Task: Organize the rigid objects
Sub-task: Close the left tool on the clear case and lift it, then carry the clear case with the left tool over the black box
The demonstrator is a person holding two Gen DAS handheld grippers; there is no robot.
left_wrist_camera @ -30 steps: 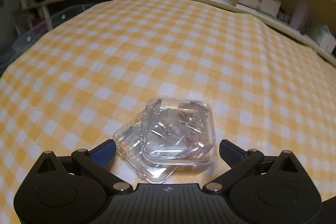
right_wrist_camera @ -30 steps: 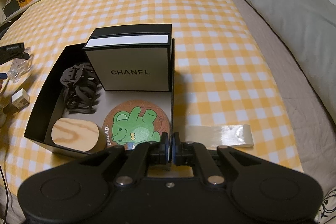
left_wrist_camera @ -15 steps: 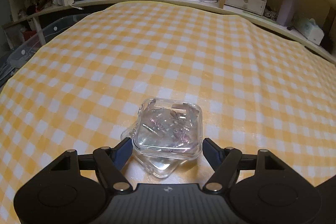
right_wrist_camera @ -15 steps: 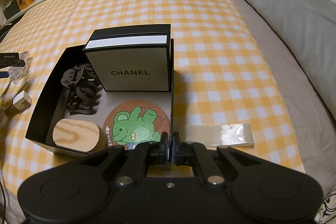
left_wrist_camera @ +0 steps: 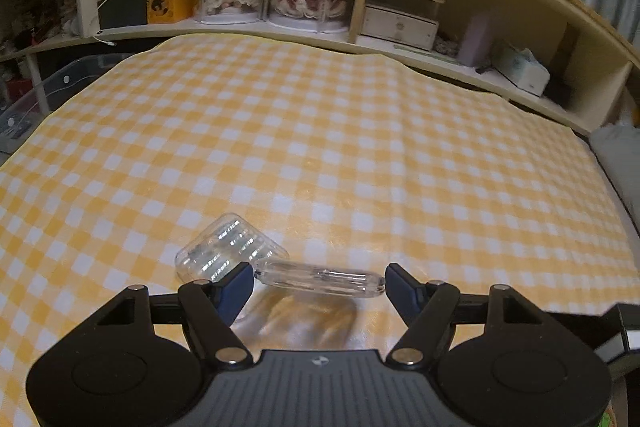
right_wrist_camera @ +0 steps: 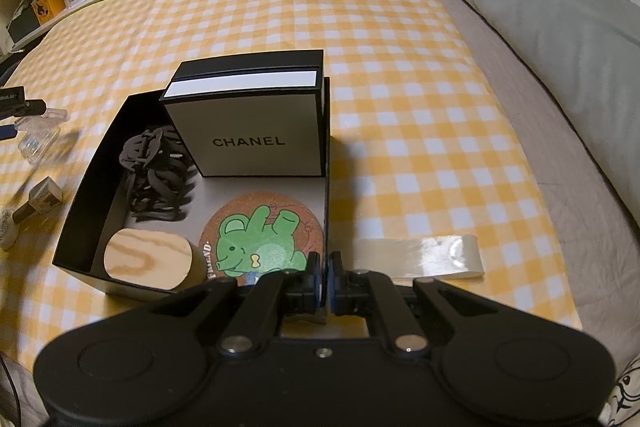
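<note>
Crosswise, clear case (left_wrist_camera: 320, 278) lies flat between fingers (left_wrist_camera: 236, 285)

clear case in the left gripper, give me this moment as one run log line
left gripper: shut on clear case, lifted | second clear case: on checked cloth | right gripper: shut at black box front wall

"CHANEL" stands on the white box (right_wrist_camera: 248, 131).

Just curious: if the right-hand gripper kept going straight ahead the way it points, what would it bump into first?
Probably the black box's side wall, which the right gripper is shut on; farther along, the Chanel box.
</note>
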